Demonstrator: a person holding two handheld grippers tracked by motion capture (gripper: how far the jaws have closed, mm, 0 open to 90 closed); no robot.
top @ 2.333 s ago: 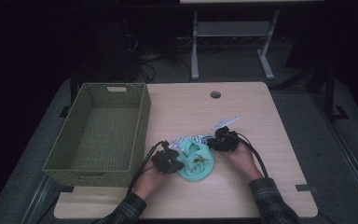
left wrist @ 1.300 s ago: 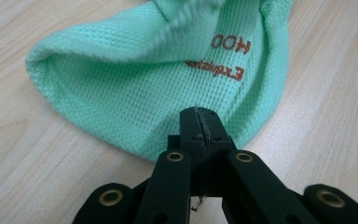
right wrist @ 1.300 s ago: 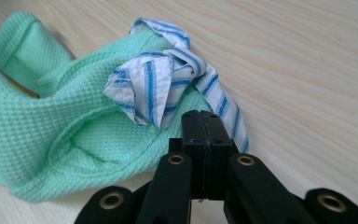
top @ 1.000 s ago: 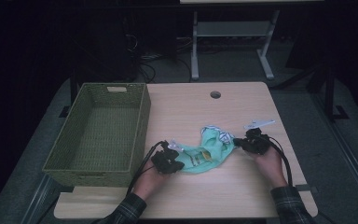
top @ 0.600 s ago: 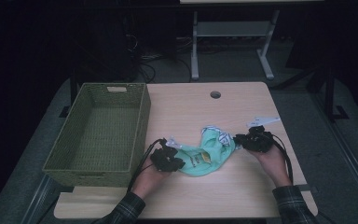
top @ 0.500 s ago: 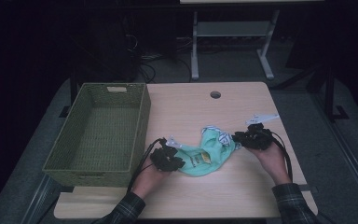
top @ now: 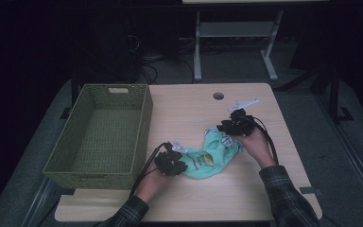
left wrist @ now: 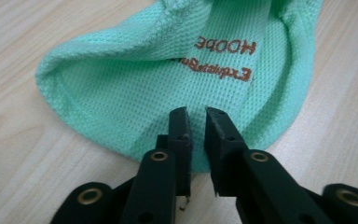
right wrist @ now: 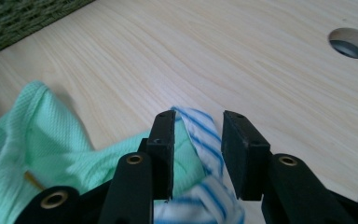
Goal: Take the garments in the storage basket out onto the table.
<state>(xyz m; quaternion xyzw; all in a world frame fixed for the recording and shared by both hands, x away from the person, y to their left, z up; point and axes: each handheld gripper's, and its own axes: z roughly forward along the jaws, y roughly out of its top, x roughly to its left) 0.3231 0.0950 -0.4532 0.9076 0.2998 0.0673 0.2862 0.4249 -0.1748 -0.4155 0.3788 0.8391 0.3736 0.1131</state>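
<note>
in the high view a mint-green garment [top: 210, 158] lies on the wooden table [top: 189, 109], just right of the green woven basket [top: 99, 137]. its long axis runs on a slant, from the near left end at the left gripper [top: 176, 163] up to the far right end at the right gripper [top: 227, 126]. the near end is the wide rounded one; the far end is bunched, with a white, blue-striped edge.

in the left gripper view the jaws stand a narrow gap apart and have just been closing a little, their tips over the near edge of the garment [left wrist: 168, 79]. whether the pads press the cloth i cannot tell. the orange lettering [left wrist: 223, 58] reads upside down from here, and the cloth stretches away from the jaws.

in the right gripper view the jaws have just been opening and stand parted. the blue-striped edge [right wrist: 204, 140] rises between them, close against the left jaw and clear of the right one. the green cloth [right wrist: 42, 135] trails off to the left, and a round hole [right wrist: 356, 43] sits in the table beyond.
</note>
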